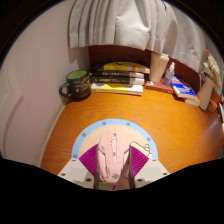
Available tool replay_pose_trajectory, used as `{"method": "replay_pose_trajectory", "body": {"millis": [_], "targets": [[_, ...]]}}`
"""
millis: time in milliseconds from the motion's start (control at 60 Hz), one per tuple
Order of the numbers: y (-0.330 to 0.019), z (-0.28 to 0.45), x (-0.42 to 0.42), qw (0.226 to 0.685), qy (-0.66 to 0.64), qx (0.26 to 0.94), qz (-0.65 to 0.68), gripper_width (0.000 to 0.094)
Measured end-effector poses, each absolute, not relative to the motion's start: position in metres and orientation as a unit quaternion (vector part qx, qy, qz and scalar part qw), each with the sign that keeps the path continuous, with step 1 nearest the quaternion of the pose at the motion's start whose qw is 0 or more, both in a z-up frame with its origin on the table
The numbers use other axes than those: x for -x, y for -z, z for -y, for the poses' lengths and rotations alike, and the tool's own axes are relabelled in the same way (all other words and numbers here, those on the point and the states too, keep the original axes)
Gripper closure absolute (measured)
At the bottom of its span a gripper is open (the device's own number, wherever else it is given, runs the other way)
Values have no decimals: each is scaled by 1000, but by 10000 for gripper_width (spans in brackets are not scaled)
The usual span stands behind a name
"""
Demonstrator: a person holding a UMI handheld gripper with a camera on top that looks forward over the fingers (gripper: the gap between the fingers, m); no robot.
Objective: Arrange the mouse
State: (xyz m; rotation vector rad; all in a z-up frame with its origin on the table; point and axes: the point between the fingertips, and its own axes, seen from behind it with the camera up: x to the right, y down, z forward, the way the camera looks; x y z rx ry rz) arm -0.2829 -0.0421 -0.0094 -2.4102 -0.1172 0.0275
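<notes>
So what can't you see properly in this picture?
- Mouse, gripper view: its near end is hidden between the gripper fingers; the purple pads press on both its sides.
- Books: spine titles too small to read.
- Mug: its inside can't be seen.
- Blue item beside the books: too blurred to name.

Smooth wooden table [85, 125]; mouse [113, 155] seemingly matt plastic; cloth curtain [120, 22].
</notes>
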Motion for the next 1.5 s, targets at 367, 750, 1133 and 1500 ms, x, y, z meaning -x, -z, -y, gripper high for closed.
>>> {"method": "replay_pose_trajectory", "body": {"millis": [367, 750, 1133, 1500], "targets": [[12, 46, 284, 350, -34, 936, 13, 263], [-174, 65, 221, 426, -37, 904, -22, 76], [-285, 131, 120, 485, -2, 874, -23, 84], [-275, 167, 63, 480, -5, 876, -47, 86]]}}
